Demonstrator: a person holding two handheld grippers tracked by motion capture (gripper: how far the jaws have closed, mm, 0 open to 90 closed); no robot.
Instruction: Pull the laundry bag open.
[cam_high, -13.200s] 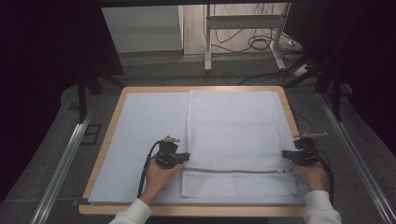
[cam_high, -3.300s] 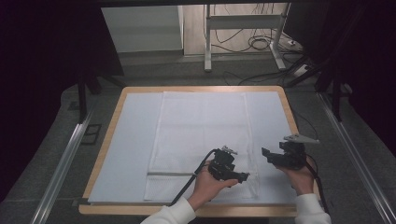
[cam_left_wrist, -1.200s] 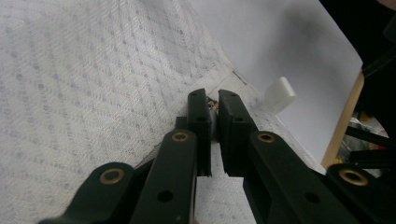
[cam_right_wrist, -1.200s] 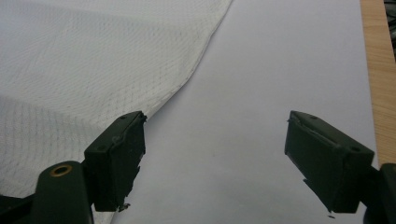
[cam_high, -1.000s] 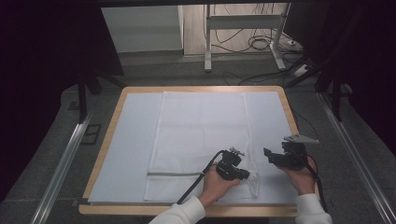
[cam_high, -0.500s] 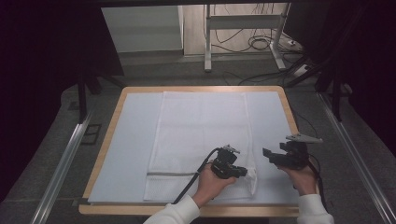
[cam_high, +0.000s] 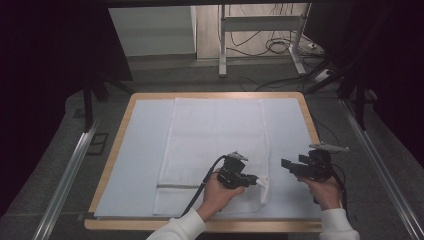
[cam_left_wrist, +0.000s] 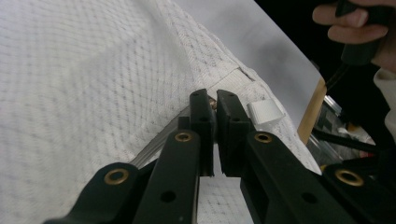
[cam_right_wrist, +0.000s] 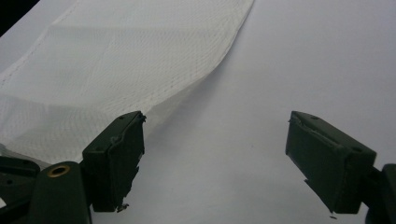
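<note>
While my left claw (cam_left_wrist: 215, 105) clamps the towel's (cam_high: 215, 135) near right corner, lifting it slightly, my right claw (cam_right_wrist: 215, 158) hovers wide apart just beside that edge, above the pale worktop (cam_high: 145, 150) where the towel lies flat.

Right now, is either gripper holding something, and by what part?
The left gripper pinches the white towel at its hemmed corner, beside the small loop tag. The right gripper is open, holding nothing.
</note>
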